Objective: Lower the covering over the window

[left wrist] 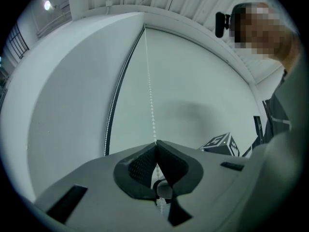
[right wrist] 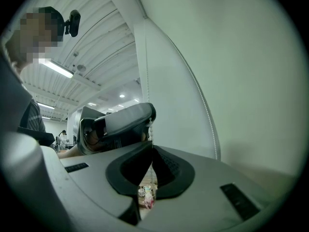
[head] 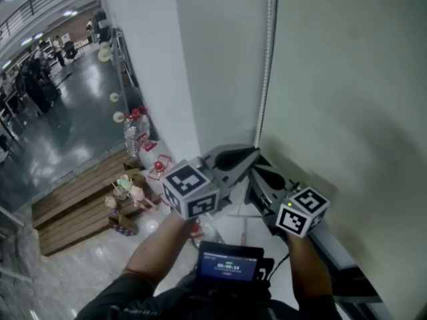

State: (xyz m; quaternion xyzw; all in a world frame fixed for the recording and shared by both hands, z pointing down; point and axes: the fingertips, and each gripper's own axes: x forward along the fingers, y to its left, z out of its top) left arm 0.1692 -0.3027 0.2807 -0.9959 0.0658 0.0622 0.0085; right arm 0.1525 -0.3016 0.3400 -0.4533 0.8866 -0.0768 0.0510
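The pale roller blind [head: 347, 79] hangs down over the window at the right. Its white bead chain [head: 268, 59] drops along the blind's left edge. My left gripper [head: 255, 151] is shut on this chain; in the left gripper view the chain [left wrist: 149, 91] runs straight down into the closed jaws [left wrist: 156, 143]. My right gripper [head: 255, 173] sits just below and to the right of the left one. In the right gripper view the chain [right wrist: 151, 132] comes down from the left gripper [right wrist: 120, 124] into my shut right gripper [right wrist: 152, 147].
A white pillar [head: 153, 79] stands left of the blind, and a sill [head: 333, 252] runs below it. Far below on the floor are water bottles [head: 133, 129] and a wooden pallet [head: 80, 205]. A small screen device [head: 228, 264] sits at my chest.
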